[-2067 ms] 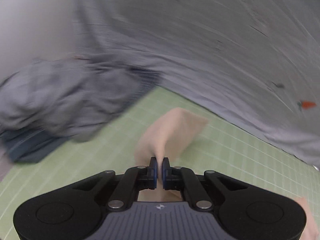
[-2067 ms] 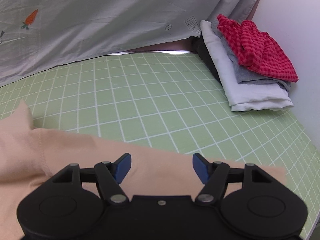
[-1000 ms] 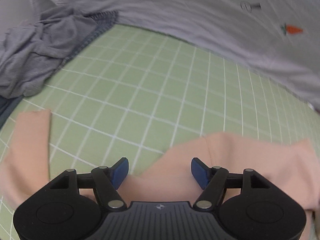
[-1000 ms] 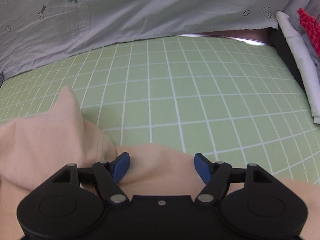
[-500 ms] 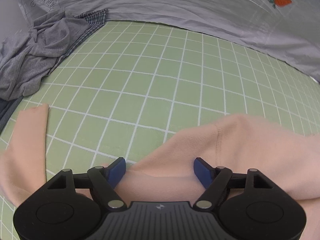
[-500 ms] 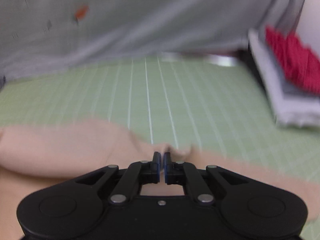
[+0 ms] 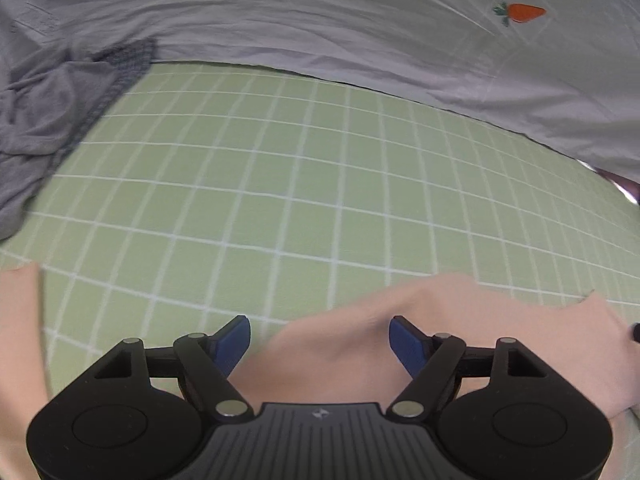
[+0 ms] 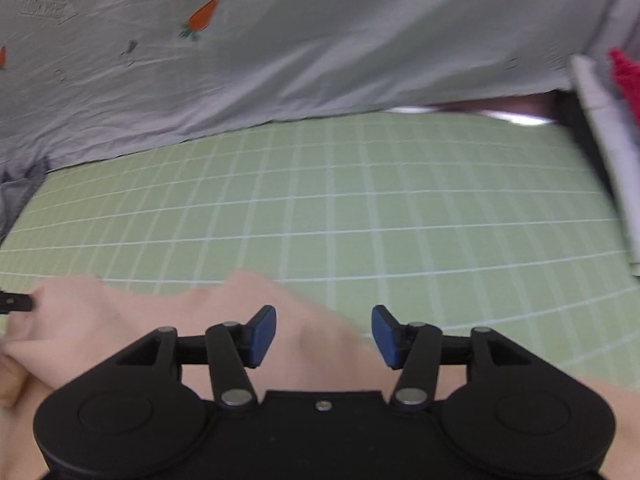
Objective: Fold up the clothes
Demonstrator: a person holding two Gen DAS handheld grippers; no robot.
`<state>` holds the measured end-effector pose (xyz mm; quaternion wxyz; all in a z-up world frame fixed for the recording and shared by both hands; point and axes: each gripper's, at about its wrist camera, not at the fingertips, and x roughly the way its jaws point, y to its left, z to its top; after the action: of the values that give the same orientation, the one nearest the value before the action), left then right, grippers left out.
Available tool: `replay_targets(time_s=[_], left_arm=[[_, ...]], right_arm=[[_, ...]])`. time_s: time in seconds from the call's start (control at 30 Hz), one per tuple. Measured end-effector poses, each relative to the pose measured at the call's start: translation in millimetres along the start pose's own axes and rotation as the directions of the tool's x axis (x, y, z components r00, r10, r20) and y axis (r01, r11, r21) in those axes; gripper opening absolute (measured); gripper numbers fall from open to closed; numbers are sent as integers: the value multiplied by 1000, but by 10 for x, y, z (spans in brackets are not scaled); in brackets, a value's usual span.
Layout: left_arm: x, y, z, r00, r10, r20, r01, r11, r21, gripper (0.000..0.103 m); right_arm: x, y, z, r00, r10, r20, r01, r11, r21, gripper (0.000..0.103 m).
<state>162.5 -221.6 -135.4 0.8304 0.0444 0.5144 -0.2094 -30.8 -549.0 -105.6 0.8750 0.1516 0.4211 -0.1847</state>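
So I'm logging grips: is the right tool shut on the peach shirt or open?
Open. The right tool has just been opening; its blue pads stand apart above the peach shirt, not pinching it.

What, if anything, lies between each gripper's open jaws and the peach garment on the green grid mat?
Nothing visible. The left gripper and the right gripper, its jaws just reopened, both hang open directly over the peach garment; no other cloth covers it there.
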Motion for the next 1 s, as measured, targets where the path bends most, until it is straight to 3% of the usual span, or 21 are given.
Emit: replay_targets(time_s=[0.1,0.13,0.17,0.2,0.23,0.27,0.33,0.43,0.53,0.63,0.73,0.77,0.8,0.83,0.87,0.9,0.93,1.0], left_arm=[[71,-115,50,1000,-24,-10,24,999,47,74],[91,-148,68,1000,-28,-13,29,998,64,69],[111,-167,90,999,-29,-20,31,997,76,56],[132,-179,110,999,-28,-28,30,996,86,48],[146,-190,132,999,-27,-32,30,995,97,33],[146,-189,174,999,-27,-23,29,995,99,13],[132,-163,297,999,-27,18,26,997,79,9],[112,-124,481,997,-26,79,22,999,48,8],[143,-110,711,989,-2,148,-2,1000,27,8],[353,-160,812,987,54,149,-60,997,38,8],[499,-191,777,990,92,109,-95,995,26,13],[448,-171,749,989,91,116,-93,996,8,16],[357,-143,716,988,84,131,-84,996,-9,17],[267,-115,684,986,77,146,-74,997,-26,30],[177,-87,651,984,71,161,-65,997,-43,48],[87,-59,619,982,65,176,-55,997,-59,58],[-22,-33,571,979,66,195,-52,996,-74,75],[-280,19,414,969,88,232,-67,993,-99,82]], right_arm=[[221,79,29,998,29,-58,-31,998,-45,56],[271,102,39,997,29,-72,-34,997,-69,56],[322,125,49,996,29,-85,-37,995,-93,56],[348,131,62,995,41,-93,-52,992,-116,50],[363,129,75,994,57,-97,-69,989,-133,41],[377,125,106,991,83,-107,-100,983,-155,16],[403,104,205,983,132,-130,-152,976,-156,7],[417,70,504,987,151,-47,-156,979,-134,4],[468,53,862,991,104,80,-92,986,-137,4],[722,144,1035,994,49,97,-32,985,-169,4],[956,286,972,998,-29,52,40,975,-218,4],[1021,323,947,998,-57,34,63,972,-224,6],[979,331,921,996,-83,42,90,974,-208,24],[927,337,894,993,-110,52,118,975,-188,38],[846,346,862,989,-132,69,142,975,-173,63],[719,355,806,984,-149,96,163,975,-152,74],[589,352,711,983,-151,104,165,977,-137,78],[331,345,516,981,-153,117,166,980,-108,91]])
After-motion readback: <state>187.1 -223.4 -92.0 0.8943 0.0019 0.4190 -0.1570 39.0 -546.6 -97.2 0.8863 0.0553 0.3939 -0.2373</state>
